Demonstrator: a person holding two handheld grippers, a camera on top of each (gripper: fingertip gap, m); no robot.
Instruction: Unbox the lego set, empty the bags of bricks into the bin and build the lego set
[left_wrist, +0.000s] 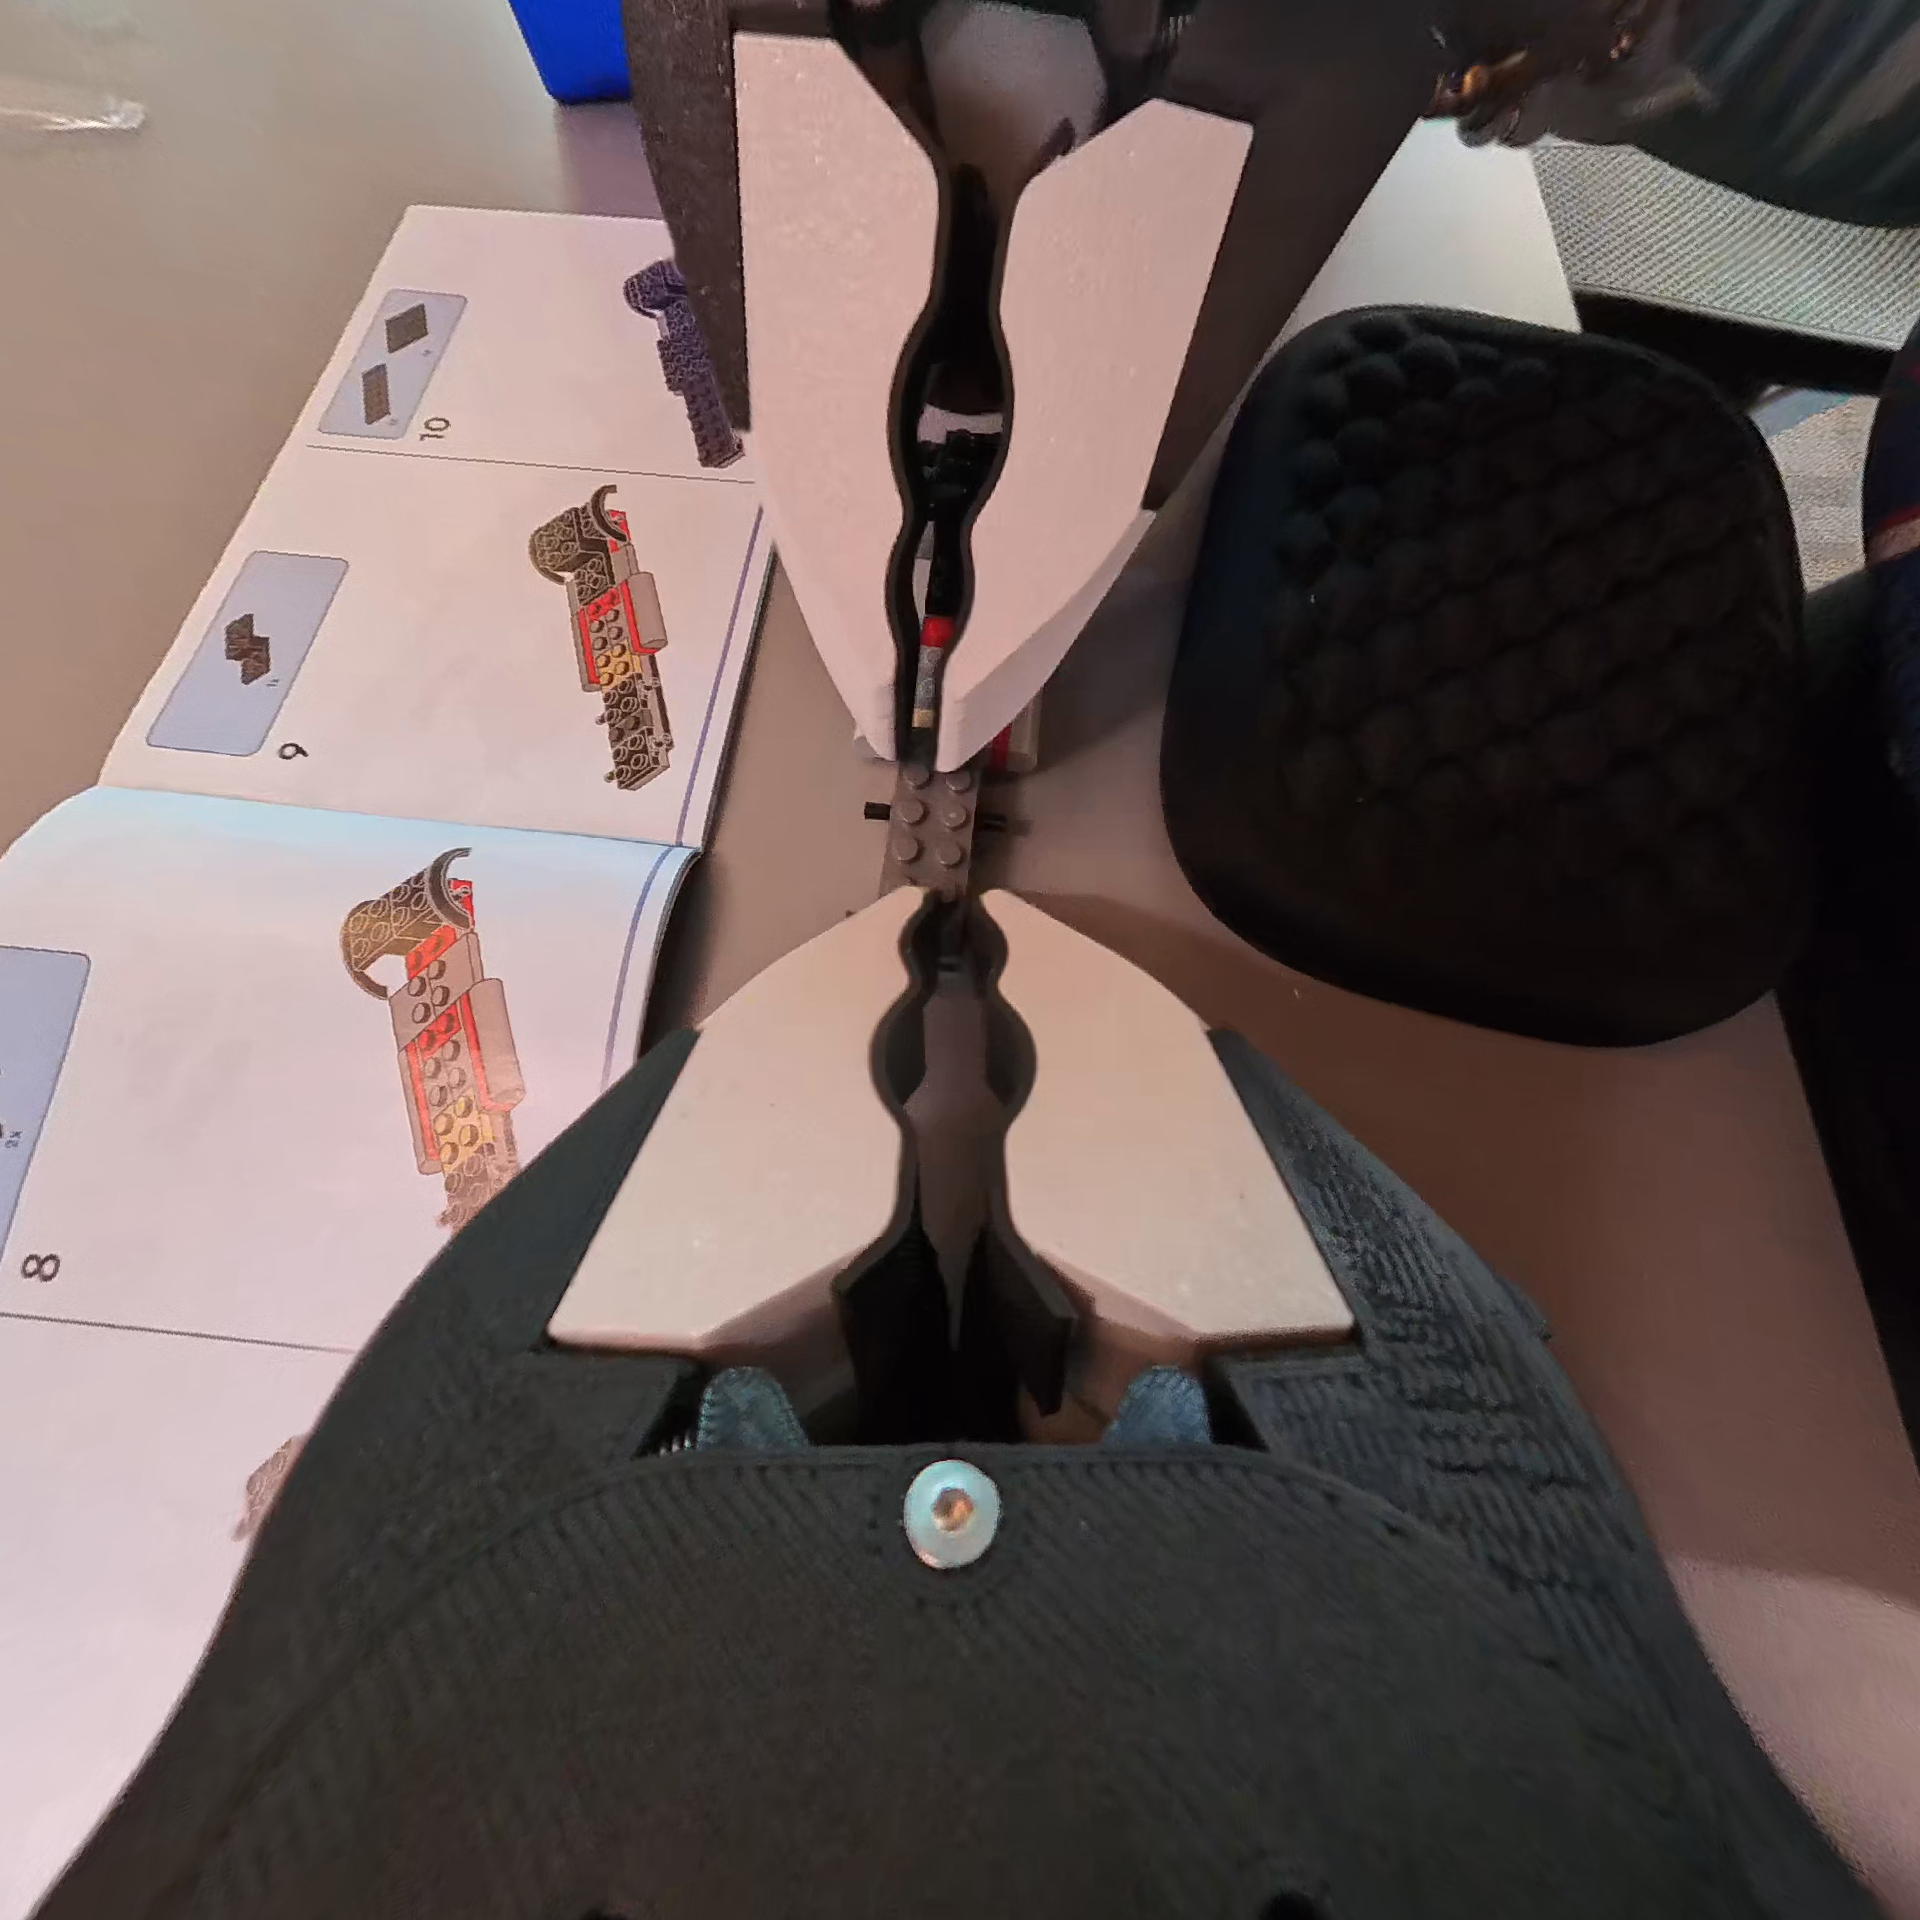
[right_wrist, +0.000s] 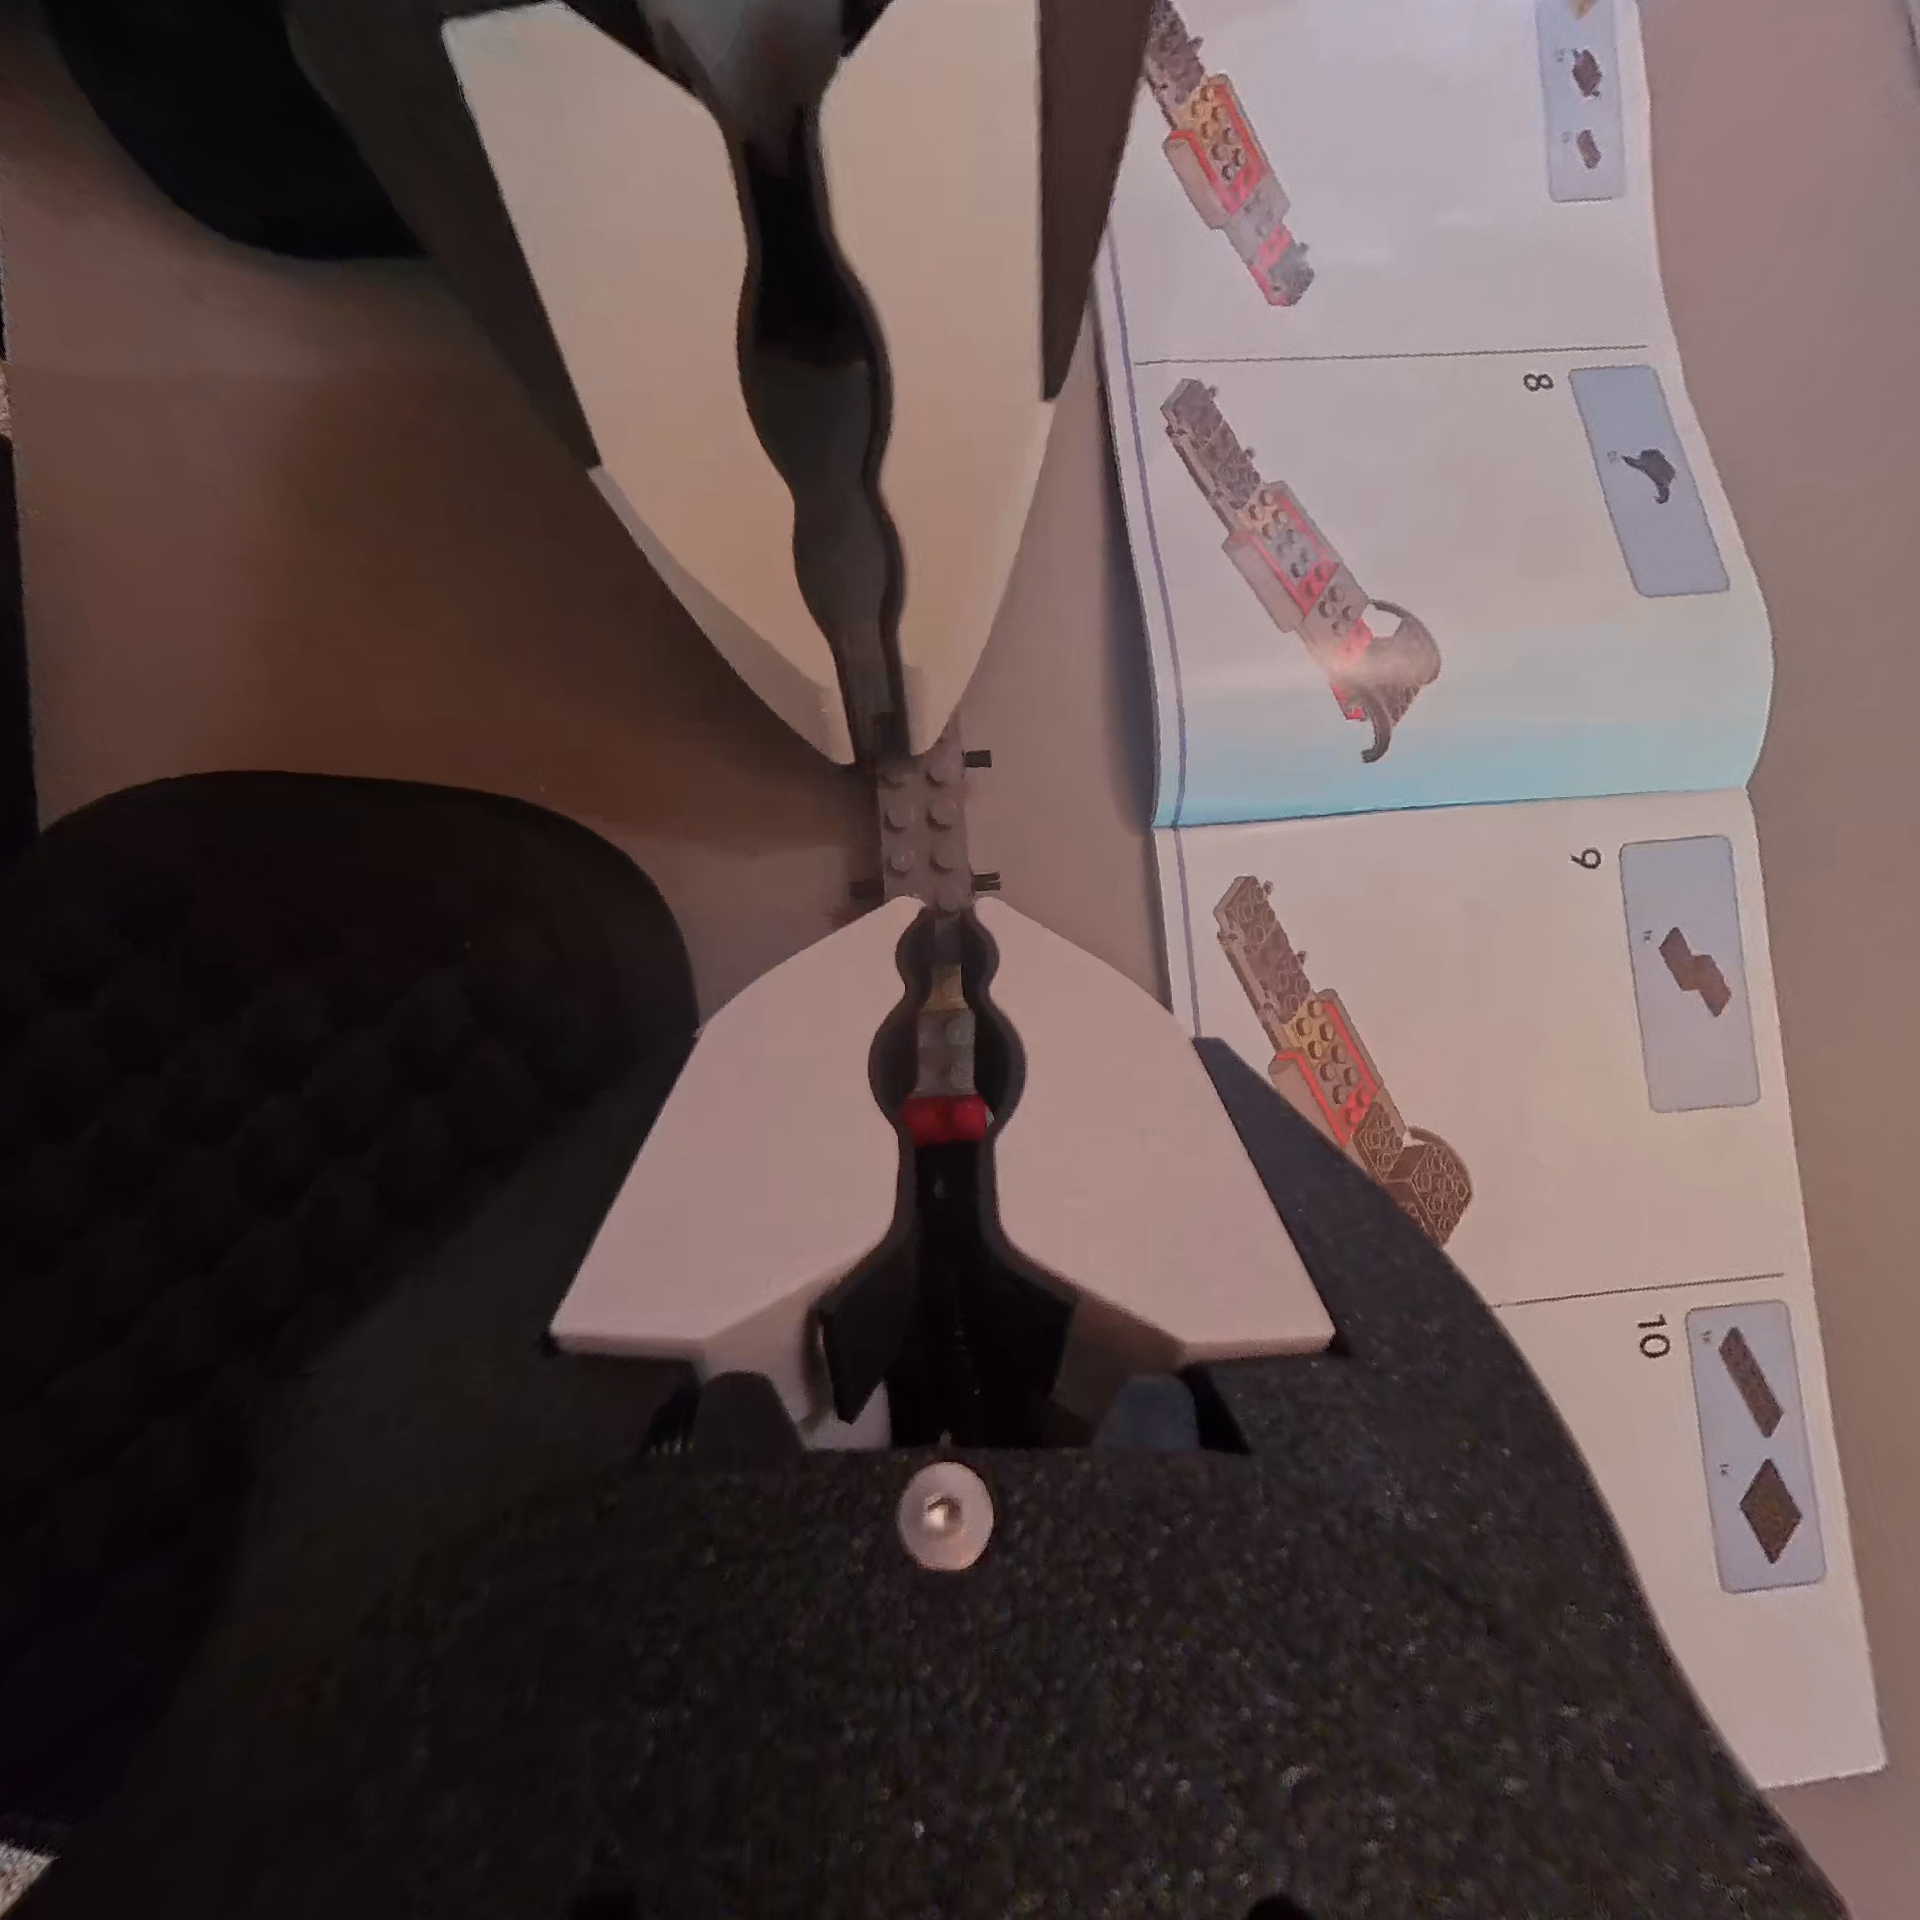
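A long, narrow lego build (left_wrist: 935, 831) with a grey studded plate and small black pegs on its sides is held between both grippers just above the table. My left gripper (left_wrist: 940, 906) is shut on one end of the plate. My right gripper (right_wrist: 940, 912) is shut on the other end, where tan, grey and red bricks (right_wrist: 948, 1060) show between its fingers. The grippers face each other tip to tip: the right gripper (left_wrist: 925, 748) shows in the left wrist view and the left gripper (right_wrist: 899, 743) in the right wrist view. The plate (right_wrist: 925, 831) spans the gap.
An open instruction booklet (left_wrist: 416, 623) lies flat beside the build and also shows in the right wrist view (right_wrist: 1455, 727). A black textured pad (left_wrist: 1507, 675) lies on the other side. A blue bin (left_wrist: 566, 47), a clear plastic bag (left_wrist: 62, 109) and a person's hand (left_wrist: 1538, 83) are farther off. Both grippers' tips are close together, under 4 cm apart.
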